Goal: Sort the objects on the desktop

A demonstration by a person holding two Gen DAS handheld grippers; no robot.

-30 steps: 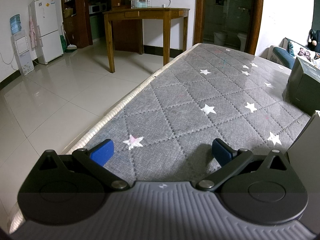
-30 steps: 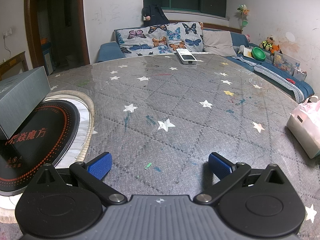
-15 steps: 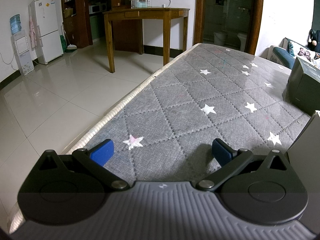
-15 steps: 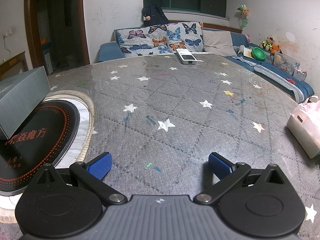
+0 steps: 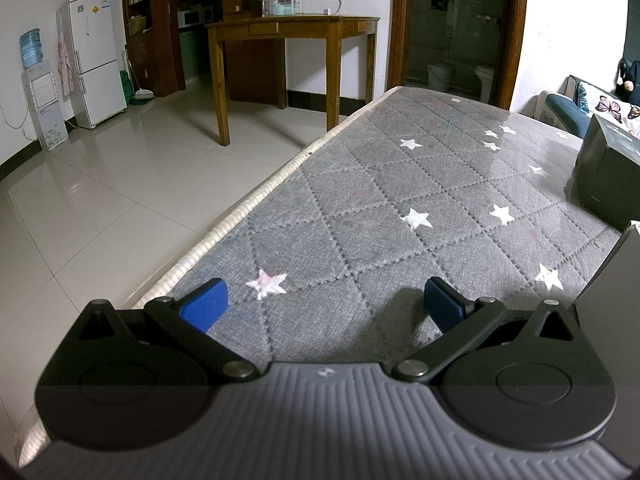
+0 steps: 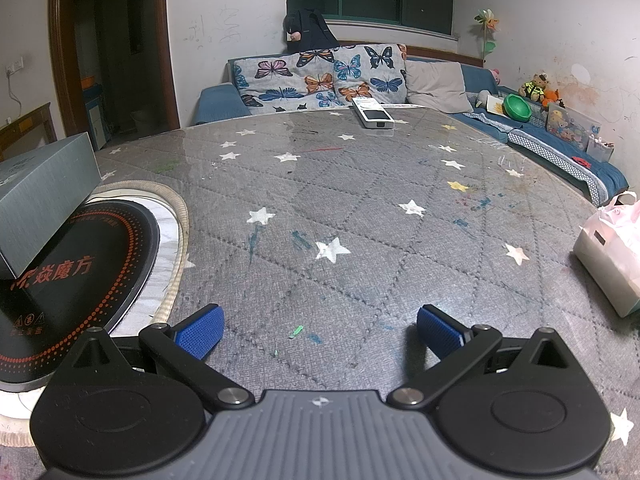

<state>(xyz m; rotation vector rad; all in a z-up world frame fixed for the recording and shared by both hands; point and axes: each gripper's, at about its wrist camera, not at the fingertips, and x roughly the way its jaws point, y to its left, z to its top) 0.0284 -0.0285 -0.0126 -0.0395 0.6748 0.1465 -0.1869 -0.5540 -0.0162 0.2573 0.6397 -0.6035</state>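
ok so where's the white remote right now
In the right wrist view, the white remote lies at the table's far edge, just right of centre, in front of the butterfly cushions.

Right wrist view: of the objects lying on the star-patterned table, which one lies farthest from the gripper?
The white remote control, at the far edge by the butterfly cushions. The grey box and pink bag sit much closer.

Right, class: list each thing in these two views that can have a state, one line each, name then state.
Left gripper: open, empty, low over the grey star-quilted table cover.
Right gripper: open, empty.
Grey rectangular cardboard box: closed, resting partly on the black round induction hob.
White handheld device: lying flat, far edge.
Pale pink bag: sitting on the cover, right edge.
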